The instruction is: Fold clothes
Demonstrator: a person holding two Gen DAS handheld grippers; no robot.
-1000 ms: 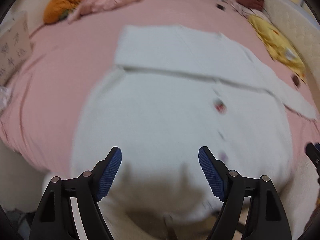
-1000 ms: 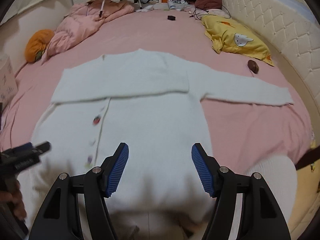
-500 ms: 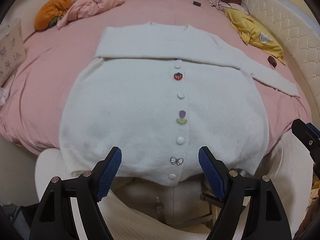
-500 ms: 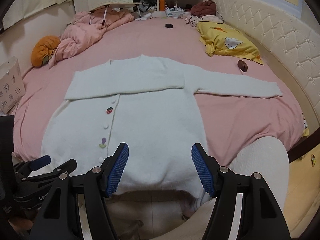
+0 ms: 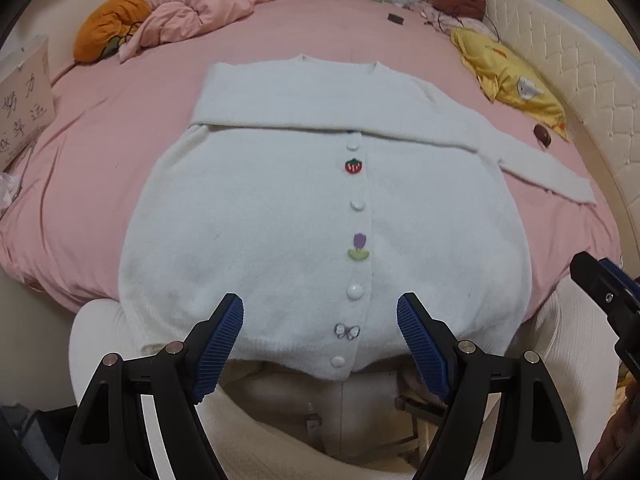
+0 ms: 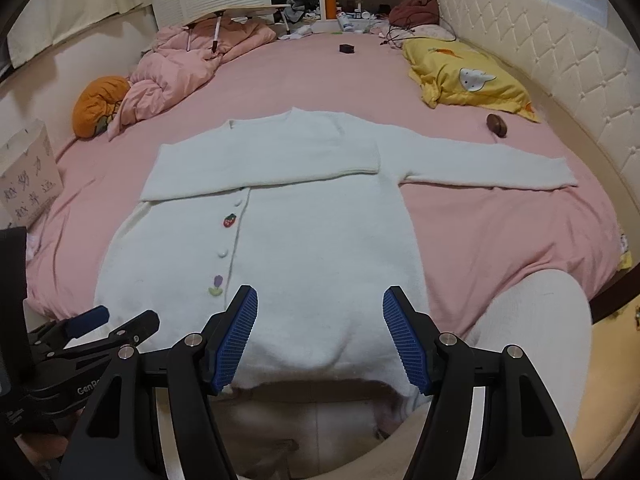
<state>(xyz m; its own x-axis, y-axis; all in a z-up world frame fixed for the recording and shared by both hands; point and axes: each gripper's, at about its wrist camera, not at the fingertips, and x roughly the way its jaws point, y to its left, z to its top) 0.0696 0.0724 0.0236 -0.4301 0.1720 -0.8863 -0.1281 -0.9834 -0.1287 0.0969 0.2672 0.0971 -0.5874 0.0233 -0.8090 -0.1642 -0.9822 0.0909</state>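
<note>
- My left tongs [image 5: 320, 344] stand wide apart with nothing between the ribbed blue pads [image 5: 218, 350], hovering above the near hem of the white fuzzy knit cardigan [image 5: 280, 220]
- My right tongs [image 6: 320, 336] are equally wide and empty, poised over the cardigan's lower right part, clear of the fabric
- The cardigan lies flat and buttoned on the pink round bed [image 5: 100, 152], its hem hanging slightly over the near edge
- One sleeve [image 6: 256, 160] is folded across the chest, covering the top of the button row; the other sleeve [image 6: 488, 164] stretches straight out to the right on the sheet
- Down the front run plain white buttons [image 5: 355, 290] mixed with a red strawberry button [image 5: 353, 165], a purple tulip button [image 5: 359, 246] and a small bow button [image 5: 346, 331]
- A yellow pillow with a white cat patch [image 6: 468, 76] rests by the cream quilted headboard [image 6: 540, 48], with a small brown round object [image 6: 496, 124] just in front of it
- A crumpled pink duvet [image 6: 176, 72] and an orange pumpkin-shaped cushion [image 6: 98, 104] sit at the far left
- A pale paper bag with handwritten characters [image 6: 28, 180] stands beside the bed's left edge
- My legs in cream trousers [image 5: 560, 352] show below the bed edge
</note>
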